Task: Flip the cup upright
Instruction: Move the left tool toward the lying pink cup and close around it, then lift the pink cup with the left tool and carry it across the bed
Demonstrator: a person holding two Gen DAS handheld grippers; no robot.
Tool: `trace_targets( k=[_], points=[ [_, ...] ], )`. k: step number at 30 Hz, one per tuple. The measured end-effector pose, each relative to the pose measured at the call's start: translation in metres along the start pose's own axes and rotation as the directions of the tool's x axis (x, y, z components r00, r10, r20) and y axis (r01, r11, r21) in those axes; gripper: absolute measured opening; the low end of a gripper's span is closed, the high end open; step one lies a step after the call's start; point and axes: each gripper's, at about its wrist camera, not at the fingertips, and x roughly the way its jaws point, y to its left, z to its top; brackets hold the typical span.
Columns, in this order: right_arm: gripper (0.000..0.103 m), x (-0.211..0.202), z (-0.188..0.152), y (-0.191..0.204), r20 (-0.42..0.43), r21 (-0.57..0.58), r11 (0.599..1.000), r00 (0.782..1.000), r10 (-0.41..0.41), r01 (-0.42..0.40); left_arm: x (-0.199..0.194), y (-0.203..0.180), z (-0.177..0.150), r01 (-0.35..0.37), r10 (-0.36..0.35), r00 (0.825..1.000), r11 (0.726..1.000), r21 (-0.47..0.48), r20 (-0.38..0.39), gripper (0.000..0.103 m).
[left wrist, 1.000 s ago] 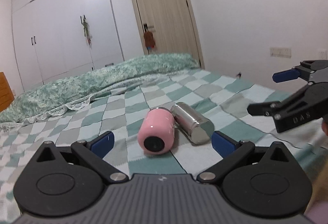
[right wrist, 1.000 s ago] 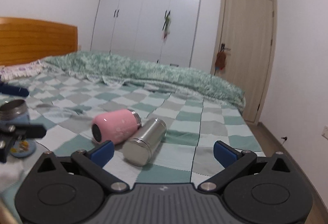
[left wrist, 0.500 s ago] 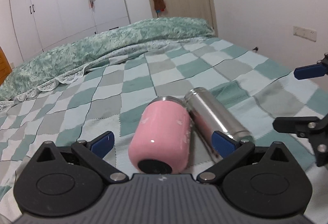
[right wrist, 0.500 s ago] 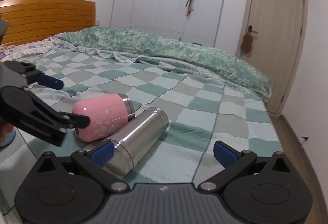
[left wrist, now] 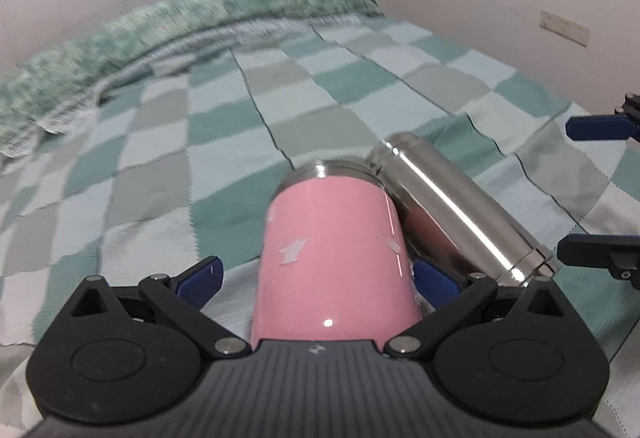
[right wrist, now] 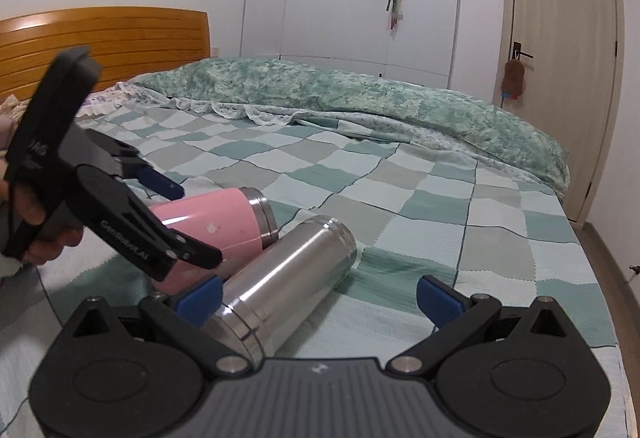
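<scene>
Our open left gripper hides the pink cup's base, our open right gripper the steel flask's, bed beyond.

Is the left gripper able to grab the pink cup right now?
Probably yes. The left gripper is open with the pink cup lying between its fingers. The silver bottle presses close against the right finger, which might crowd it.
</scene>
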Motion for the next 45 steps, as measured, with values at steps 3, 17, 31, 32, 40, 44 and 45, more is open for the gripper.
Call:
trace_targets(
  k=[3,17,31,32,40,44,45],
  points=[
    [0.103,0.008,-0.001,0.001,-0.013,-0.004,1.0,1.0,0.004,-0.004,0.011,-0.001,0.002,0.006,-0.006,0.999,1.0,0.013,-0.043,0.103],
    [0.103,0.004,-0.009,-0.012,0.037,0.069,0.995,0.997,-0.07,0.068,0.031,-0.016,0.0,-0.059,0.058,0.99,0.998,-0.006,-0.125,0.084],
    [0.103,-0.021,-0.003,-0.012,0.068,0.082,0.993,0.994,-0.091,0.085,-0.008,-0.025,0.006,-0.066,0.064,0.995,0.998,-0.022,-0.082,0.084],
    [0.103,-0.027,-0.001,-0.01,0.069,0.081,0.993,0.993,-0.093,0.088,-0.015,-0.027,0.006,-0.067,0.065,0.995,0.997,-0.025,-0.076,0.084],
    [0.103,-0.083,0.006,0.013,0.066,0.068,0.99,0.99,-0.126,0.121,-0.088,-0.047,-0.006,-0.04,0.038,0.999,0.998,-0.047,-0.039,0.084],
    [0.103,-0.117,0.007,0.033,0.056,0.048,0.99,0.989,-0.137,0.135,-0.124,-0.059,-0.024,-0.024,0.022,0.999,0.998,-0.063,-0.031,0.084],
    [0.103,-0.125,0.007,0.038,0.056,0.042,0.99,0.989,-0.139,0.137,-0.132,-0.062,-0.03,-0.019,0.017,0.999,0.998,-0.065,-0.03,0.084]
  ],
)
